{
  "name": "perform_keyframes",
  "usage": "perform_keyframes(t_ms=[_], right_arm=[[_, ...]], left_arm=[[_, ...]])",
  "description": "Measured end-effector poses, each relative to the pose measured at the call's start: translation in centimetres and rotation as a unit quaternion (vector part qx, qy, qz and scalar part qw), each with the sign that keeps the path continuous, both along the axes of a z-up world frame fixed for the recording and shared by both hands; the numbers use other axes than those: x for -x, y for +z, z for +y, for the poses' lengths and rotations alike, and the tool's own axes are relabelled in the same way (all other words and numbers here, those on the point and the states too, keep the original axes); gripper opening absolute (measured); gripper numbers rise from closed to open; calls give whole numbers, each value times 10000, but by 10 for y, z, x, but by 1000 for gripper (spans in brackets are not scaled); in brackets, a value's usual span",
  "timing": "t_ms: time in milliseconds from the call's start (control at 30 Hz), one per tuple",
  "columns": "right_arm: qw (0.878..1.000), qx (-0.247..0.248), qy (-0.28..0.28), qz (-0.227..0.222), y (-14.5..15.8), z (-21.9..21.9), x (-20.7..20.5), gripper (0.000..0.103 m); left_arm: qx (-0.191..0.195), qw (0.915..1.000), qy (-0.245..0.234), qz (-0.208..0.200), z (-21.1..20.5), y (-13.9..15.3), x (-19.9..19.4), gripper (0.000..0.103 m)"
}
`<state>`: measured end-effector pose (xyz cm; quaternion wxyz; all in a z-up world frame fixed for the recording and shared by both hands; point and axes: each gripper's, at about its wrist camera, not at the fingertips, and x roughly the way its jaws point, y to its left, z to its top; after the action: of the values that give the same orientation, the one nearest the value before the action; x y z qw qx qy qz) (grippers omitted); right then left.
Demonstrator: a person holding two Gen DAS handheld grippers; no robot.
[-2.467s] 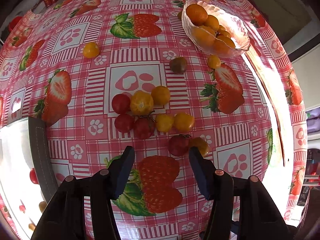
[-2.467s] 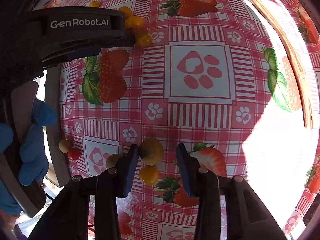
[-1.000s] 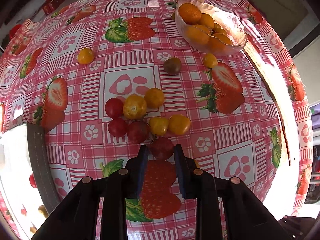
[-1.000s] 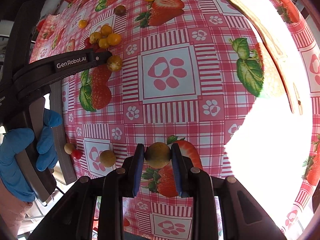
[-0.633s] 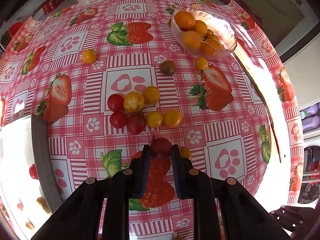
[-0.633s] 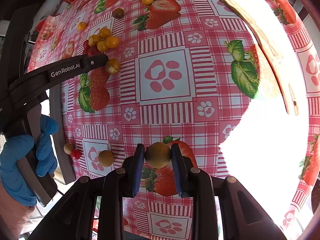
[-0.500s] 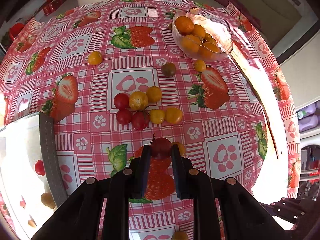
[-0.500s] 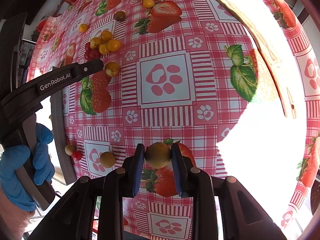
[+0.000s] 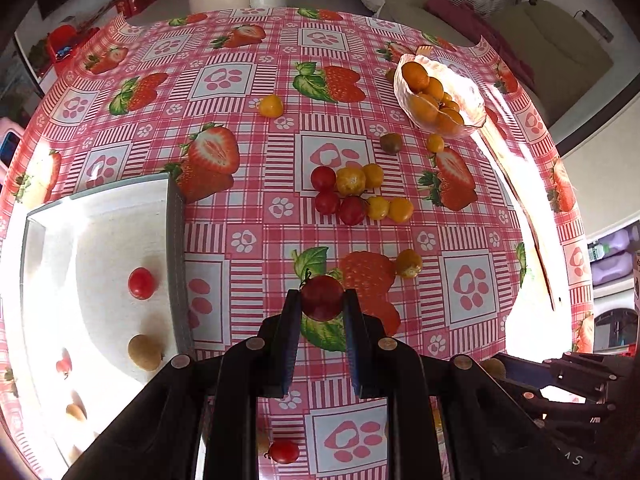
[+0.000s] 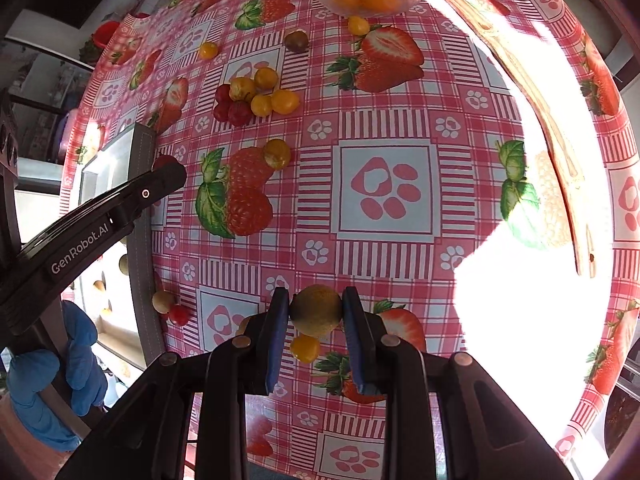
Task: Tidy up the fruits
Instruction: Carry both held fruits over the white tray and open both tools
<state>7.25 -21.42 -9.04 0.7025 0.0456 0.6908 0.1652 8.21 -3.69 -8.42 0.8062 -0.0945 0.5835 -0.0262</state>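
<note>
My left gripper [image 9: 321, 300] is shut on a dark red cherry tomato [image 9: 322, 298] with a green stem, held above the tablecloth. A white tray [image 9: 100, 216] with a grey rim lies to its left, holding a red tomato [image 9: 141, 283] and a brownish fruit [image 9: 144, 352]. My right gripper [image 10: 316, 304] is shut on a round olive-brown fruit [image 10: 316, 310]; a small yellow fruit [image 10: 305, 349] lies on the cloth just below it. In the right wrist view the left gripper [image 10: 162, 168] hangs by the tray's rim [image 10: 140, 208]. A cluster of red and yellow tomatoes [image 9: 356, 196] sits mid-table.
A glass bowl [image 9: 440, 96] of orange fruit stands at the far right. Loose fruits [image 9: 408, 263] dot the strawberry-print tablecloth [image 9: 224, 80]. A wooden strip [image 9: 532, 220] runs along the right edge. A hand in a blue glove [image 10: 52, 376] holds the left gripper.
The left gripper closed on the red tomato, lifted it and moved left toward the white tray. The right gripper rose slightly, still gripping the brown fruit.
</note>
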Motion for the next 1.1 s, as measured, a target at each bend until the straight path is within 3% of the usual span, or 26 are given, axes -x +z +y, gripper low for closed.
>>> perform_keyframes(t_ms=[400,667,1100], right_arm=[[9970,-17,750,-194,14,75,0,30],[9909,-99,1320,-263,19,139,0,30],[9809,-73,1940,-135,-10,240,-17,30]], left_arm=[[-109,9972,739,-24,76,5,44,22],[-254,9913,1276,193,127,-9,86,22],[-340,9847,1624,528,156,-40,114,22]])
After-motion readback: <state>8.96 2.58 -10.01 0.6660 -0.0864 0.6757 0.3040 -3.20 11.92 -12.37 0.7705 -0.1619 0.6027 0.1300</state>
